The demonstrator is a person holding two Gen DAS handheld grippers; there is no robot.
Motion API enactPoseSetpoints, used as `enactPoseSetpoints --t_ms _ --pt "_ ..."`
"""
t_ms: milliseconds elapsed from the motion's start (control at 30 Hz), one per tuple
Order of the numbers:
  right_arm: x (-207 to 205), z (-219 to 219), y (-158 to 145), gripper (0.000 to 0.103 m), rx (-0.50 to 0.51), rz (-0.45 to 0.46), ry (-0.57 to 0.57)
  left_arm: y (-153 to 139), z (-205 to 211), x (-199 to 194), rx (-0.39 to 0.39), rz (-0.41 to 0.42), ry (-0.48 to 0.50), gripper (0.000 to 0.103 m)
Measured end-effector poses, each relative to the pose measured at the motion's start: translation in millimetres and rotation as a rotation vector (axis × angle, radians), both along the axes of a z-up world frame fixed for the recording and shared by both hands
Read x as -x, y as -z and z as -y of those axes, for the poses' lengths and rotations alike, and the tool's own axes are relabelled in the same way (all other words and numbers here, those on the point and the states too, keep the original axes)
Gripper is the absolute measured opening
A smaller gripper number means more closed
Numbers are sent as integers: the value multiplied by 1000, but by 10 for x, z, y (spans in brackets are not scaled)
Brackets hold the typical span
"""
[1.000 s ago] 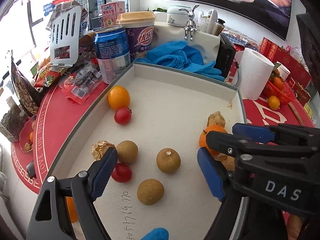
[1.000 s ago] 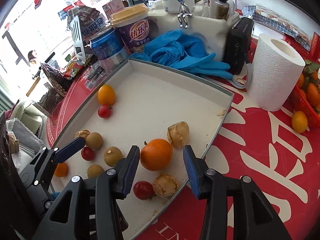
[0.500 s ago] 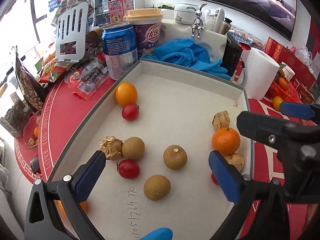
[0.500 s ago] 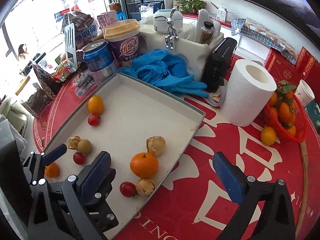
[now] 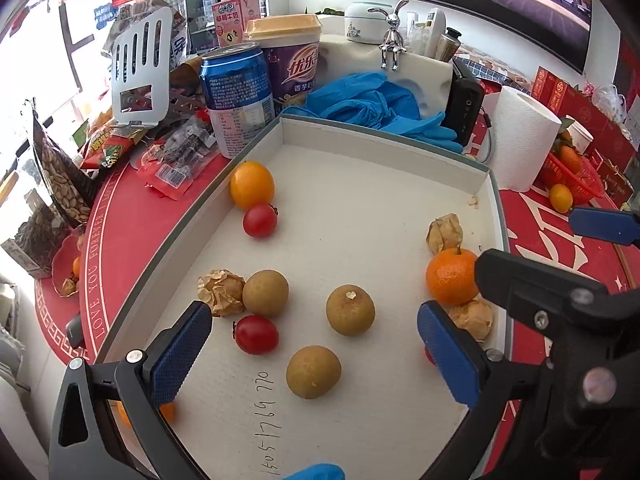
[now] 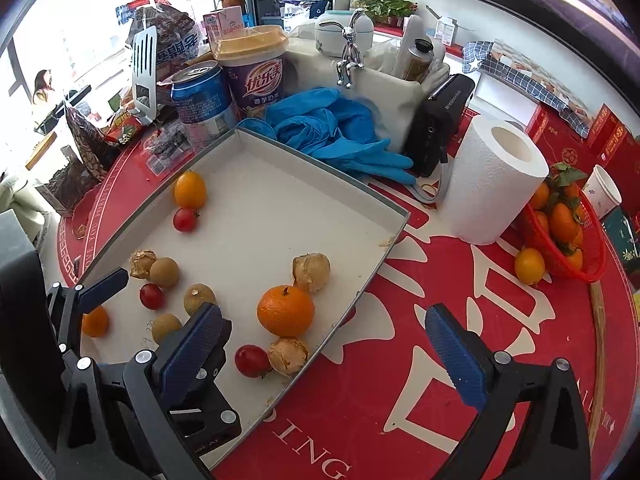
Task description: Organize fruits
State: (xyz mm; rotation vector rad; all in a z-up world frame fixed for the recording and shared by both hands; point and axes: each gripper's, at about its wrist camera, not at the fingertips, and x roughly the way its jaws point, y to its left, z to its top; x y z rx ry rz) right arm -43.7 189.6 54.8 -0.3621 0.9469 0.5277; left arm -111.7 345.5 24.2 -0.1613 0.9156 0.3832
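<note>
A shallow white-lined tray (image 5: 384,148) holds the fruit. A mandarin (image 5: 452,276) lies near its right wall between two papery physalis (image 5: 445,233). In the middle lie three brown longans (image 5: 350,310), a cherry tomato (image 5: 256,335) and another physalis (image 5: 221,292). A small orange fruit (image 5: 252,185) and a second tomato (image 5: 260,220) sit by the left wall. My left gripper (image 5: 314,354) hangs open over the longans, gripping nothing. My right gripper (image 6: 324,354) is open and empty, straddling the tray's right rim just short of the mandarin (image 6: 285,311).
Behind the tray are blue gloves (image 6: 332,132), a blue can (image 6: 202,100), a purple cup (image 6: 258,68) and a black device (image 6: 440,124). To the right stand a paper roll (image 6: 492,180) and a red basket of mandarins (image 6: 560,224), with a loose orange fruit (image 6: 529,266) beside it.
The right gripper's jaws, close on either side of the mandarin before, have spread wide and drawn back from it. The left gripper's jaws have widened too. The fruit has stayed put.
</note>
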Motion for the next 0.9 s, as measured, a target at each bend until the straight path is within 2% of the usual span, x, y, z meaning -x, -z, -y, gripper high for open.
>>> enactPoseSetpoints --t_ms 333,700,900 --pt "10 2 34 102 20 2 -2 -4 28 -7 -26 -3 -6 103" --pt "21 26 100 102 24 -13 5 -1 25 -23 -19 -8 -10 103" --pt "31 41 93 102 6 -15 3 -39 26 20 -34 31 -23 103"
